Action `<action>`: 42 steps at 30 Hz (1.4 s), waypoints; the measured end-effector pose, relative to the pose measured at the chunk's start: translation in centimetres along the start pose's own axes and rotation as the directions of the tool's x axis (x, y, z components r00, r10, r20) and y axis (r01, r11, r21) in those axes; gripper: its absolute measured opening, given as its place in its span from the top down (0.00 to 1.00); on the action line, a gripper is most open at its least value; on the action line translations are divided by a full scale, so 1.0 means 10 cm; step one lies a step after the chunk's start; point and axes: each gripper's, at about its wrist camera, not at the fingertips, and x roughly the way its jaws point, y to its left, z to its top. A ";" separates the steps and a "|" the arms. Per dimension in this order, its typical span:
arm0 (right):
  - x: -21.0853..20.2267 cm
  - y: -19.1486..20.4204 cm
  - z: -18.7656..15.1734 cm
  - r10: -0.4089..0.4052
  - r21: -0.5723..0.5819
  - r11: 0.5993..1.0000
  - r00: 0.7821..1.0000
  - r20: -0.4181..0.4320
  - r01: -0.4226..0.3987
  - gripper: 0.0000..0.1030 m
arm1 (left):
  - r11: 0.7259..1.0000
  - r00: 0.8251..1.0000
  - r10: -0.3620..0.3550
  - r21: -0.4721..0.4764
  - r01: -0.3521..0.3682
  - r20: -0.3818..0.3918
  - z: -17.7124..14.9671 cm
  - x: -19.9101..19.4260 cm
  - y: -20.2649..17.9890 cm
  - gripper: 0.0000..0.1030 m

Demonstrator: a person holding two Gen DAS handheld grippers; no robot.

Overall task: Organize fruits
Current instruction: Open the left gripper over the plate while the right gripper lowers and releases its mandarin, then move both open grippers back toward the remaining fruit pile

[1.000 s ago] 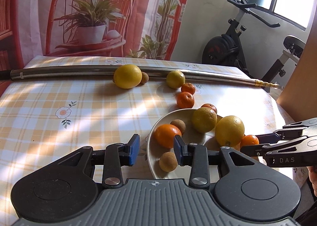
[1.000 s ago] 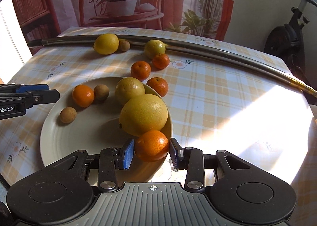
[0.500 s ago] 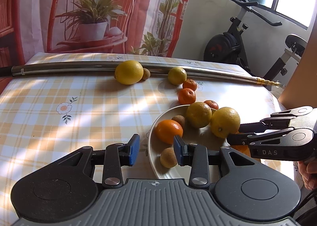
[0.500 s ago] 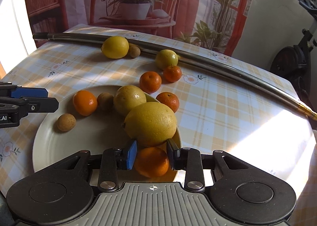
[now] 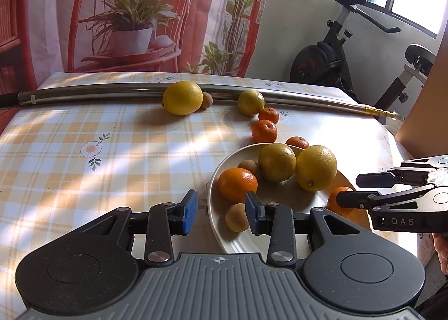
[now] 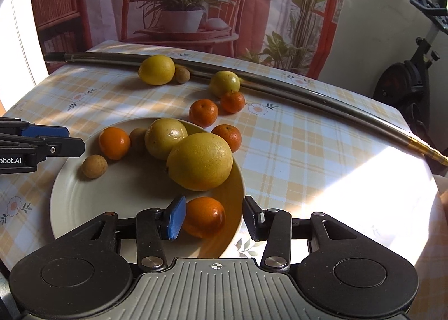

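The plate holds 6 fruits: 2 yellow, 2 orange, 2 small brown. 6 more lie on the surface. The right gripper has wide fingers around a tangerine. The left gripper is wide, holding nothing.

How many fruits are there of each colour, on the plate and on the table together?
Orange: 5
Yellow: 4
Brown: 3
Total: 12
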 end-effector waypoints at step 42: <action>0.03 0.11 -0.06 -0.043 -0.105 0.993 0.998 0.036 0.047 0.57 | 1.000 0.999 0.006 0.027 -0.005 -0.036 -0.05 0.04 -0.05 0.62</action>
